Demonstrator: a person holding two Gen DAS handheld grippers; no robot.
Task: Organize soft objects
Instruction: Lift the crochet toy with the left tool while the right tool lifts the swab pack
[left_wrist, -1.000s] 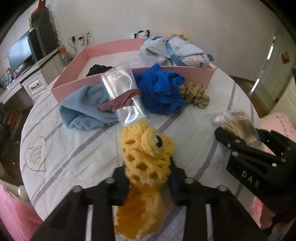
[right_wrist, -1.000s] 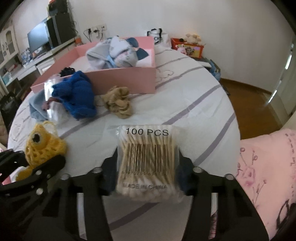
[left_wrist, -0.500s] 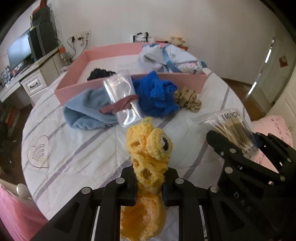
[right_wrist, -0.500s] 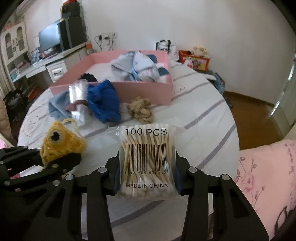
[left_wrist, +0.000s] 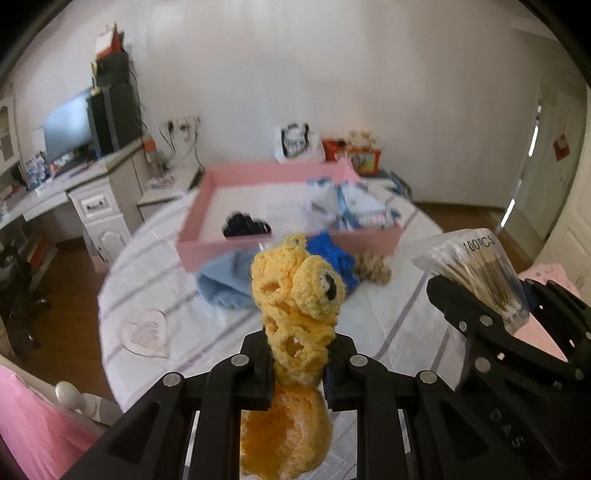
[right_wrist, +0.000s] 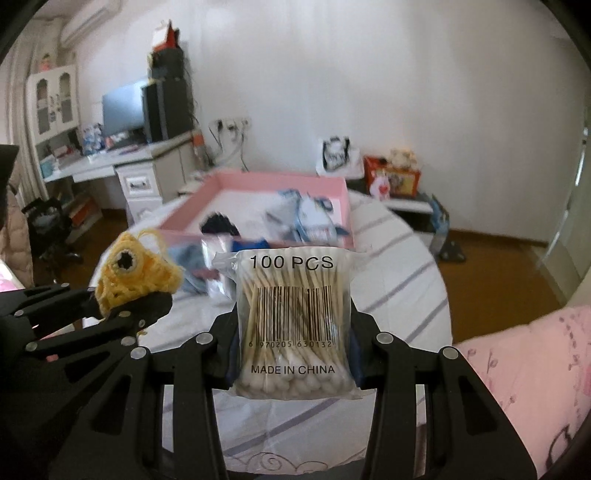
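The left gripper (left_wrist: 297, 363), matte black plastic with silver rivets, has its jaws pinched narrow on a yellow crocheted toy (left_wrist: 299, 295) at the lower middle of the left wrist view. The toy is chunky open-loop yarn with one bulging black-and-white eye, its head standing above the fingers and its rounder body hanging below them. The right gripper (right_wrist: 293, 345) clamps the sides of a crinkly clear packet of cotton swabs (right_wrist: 291, 317), printed "100 PCS" and a barcode, with wooden sticks and white tips packed upright, at the centre of the right wrist view.

Beyond the jaws lies a round table under a white cloth (left_wrist: 391, 332) with grey stripes. At mid-frame sits a shallow rectangular pink tray (left_wrist: 258, 173), smooth-walled, holding a black fuzzy item (left_wrist: 243, 225) and pale blue-and-white folded garments (left_wrist: 354, 206). Just in front of the tray's near wall lie a soft light-blue fleece cloth (left_wrist: 225, 284), a deep blue knitted piece (left_wrist: 332, 254) and a beige ruffled scrunchie (left_wrist: 373, 269).
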